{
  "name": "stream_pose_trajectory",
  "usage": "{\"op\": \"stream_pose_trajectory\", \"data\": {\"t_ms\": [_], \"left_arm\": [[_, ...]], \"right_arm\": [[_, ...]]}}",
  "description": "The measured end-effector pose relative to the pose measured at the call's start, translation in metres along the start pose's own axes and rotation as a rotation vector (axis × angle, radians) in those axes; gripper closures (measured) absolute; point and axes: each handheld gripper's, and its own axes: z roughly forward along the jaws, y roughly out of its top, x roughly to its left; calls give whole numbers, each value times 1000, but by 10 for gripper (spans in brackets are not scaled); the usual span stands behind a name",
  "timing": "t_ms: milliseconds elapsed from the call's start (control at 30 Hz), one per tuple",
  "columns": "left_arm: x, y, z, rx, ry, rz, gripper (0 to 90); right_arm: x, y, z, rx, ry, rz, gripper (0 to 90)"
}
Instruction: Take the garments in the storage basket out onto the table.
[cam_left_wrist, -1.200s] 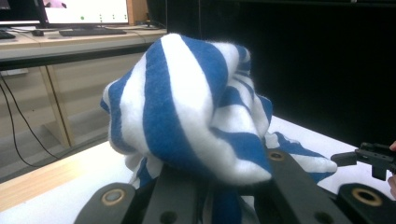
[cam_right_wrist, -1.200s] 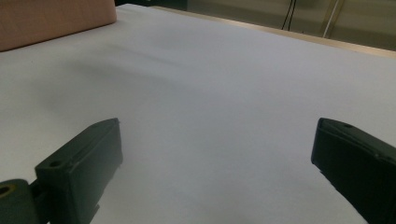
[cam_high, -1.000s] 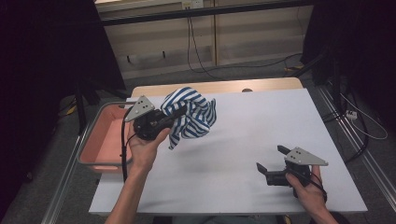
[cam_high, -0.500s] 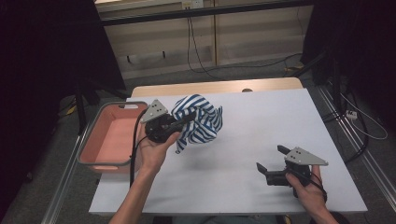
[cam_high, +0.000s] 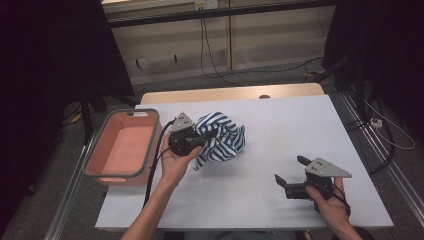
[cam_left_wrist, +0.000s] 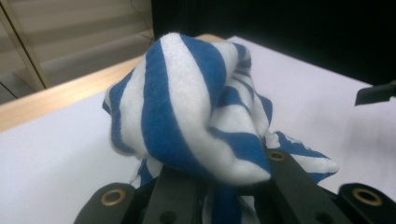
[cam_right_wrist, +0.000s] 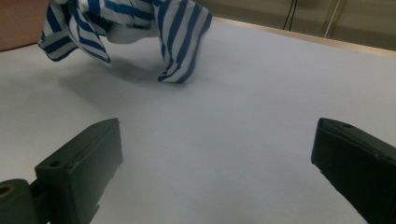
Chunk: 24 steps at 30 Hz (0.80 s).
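We noted the left hand-held gripper (cam_high: 207, 136) clamped on the crumpled blue-and-white striped cloth (cam_high: 222, 137), held just above the white bench (cam_high: 300, 130); right hand-held gripper (cam_high: 292, 172) gaped, idle. Soft, light, floppy: pinching a bunched fold seemed best.

High view: table (cam_high: 280, 140) evenly and moderately lit from above, surrounding room falls to near black at left and right edges; overall soft, slightly grainy, no glare. Left gripper view: cloth (cam_left_wrist: 196, 102) sharp enough to show the nap of the fabric, background floor and table blurred, upper right fully dark. Right gripper view: cloth (cam_right_wrist: 140, 28) casts a soft diffuse shadow on the table beneath it; the near jaws are dim and slightly out of focus.
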Motion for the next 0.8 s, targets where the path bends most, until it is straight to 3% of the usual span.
{"op": "stream_pose_trajectory", "data": {"t_ms": [100, 267, 533, 800], "left_arm": [[2, -6, 8, 41, 18, 16, 823], [6, -15, 18, 60, -1, -8, 822], [2, -27, 36, 126, -8, 26, 819], [4, -37, 47, 171, -7, 17, 815]], "right_arm": [[0, 0, 0, 1, -2, 0, 16], [0, 0, 1, 2, -1, 0, 16], [0, 0, 1, 2, -2, 0, 16], [-1, 0, 0, -1, -1, 0, 16]]}}
